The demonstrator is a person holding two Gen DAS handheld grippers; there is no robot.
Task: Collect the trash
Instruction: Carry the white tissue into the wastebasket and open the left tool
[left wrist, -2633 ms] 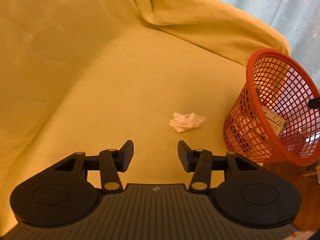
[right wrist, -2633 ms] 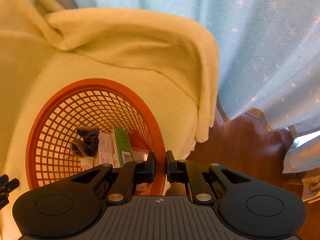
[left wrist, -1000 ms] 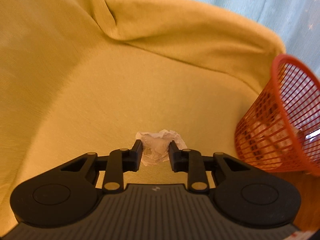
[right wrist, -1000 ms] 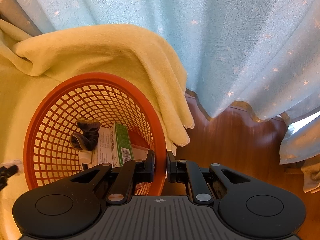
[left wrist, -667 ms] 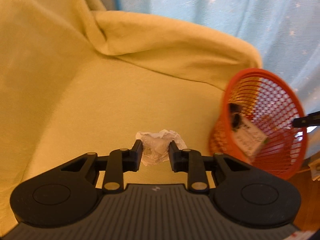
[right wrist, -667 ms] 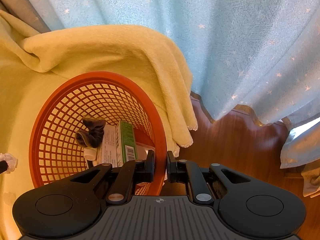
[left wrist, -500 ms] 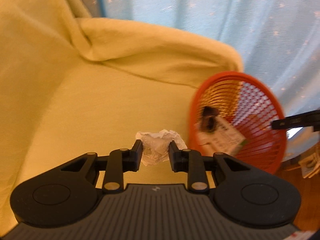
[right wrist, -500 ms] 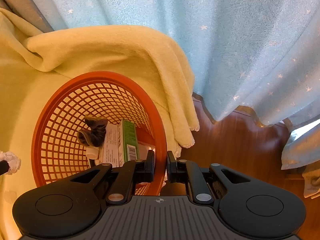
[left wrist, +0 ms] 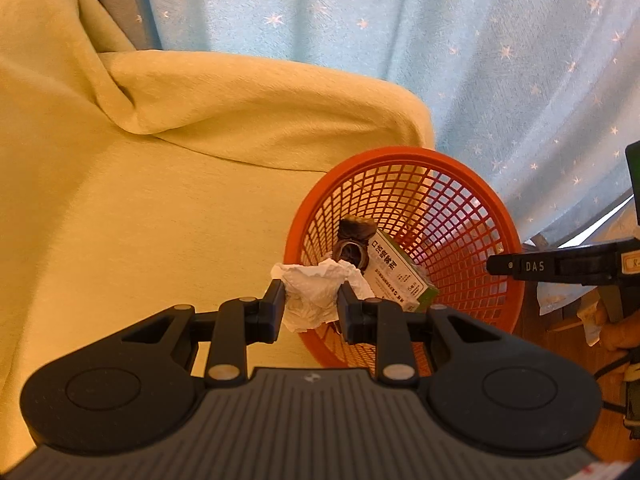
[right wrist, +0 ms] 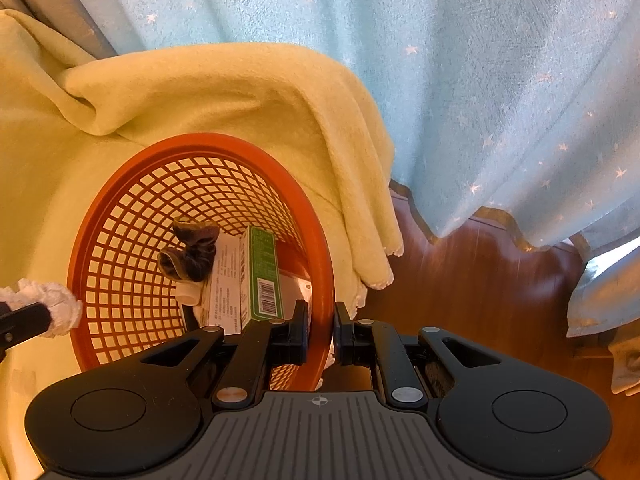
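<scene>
My left gripper [left wrist: 311,304] is shut on a crumpled white tissue [left wrist: 316,294], held in the air at the near rim of the orange mesh basket [left wrist: 472,184]. In the right wrist view the tissue [right wrist: 50,304] shows at the left edge, just outside the basket's rim. My right gripper [right wrist: 321,330] is shut on the rim of the orange basket [right wrist: 208,144], one finger inside and one outside. Inside the basket lie a green and white carton [right wrist: 260,276] and a dark crumpled wad [right wrist: 190,256]. The same carton [left wrist: 396,276] shows in the left wrist view.
A yellow blanket [left wrist: 140,184] covers the sofa on the left and drapes over its armrest [right wrist: 224,88]. A light blue star-print curtain [right wrist: 480,80] hangs behind. Wooden floor [right wrist: 480,280] lies to the right of the basket.
My left gripper closed on the tissue, lifted it off the blanket and carried it right to the basket's rim. My right gripper kept its hold on the rim.
</scene>
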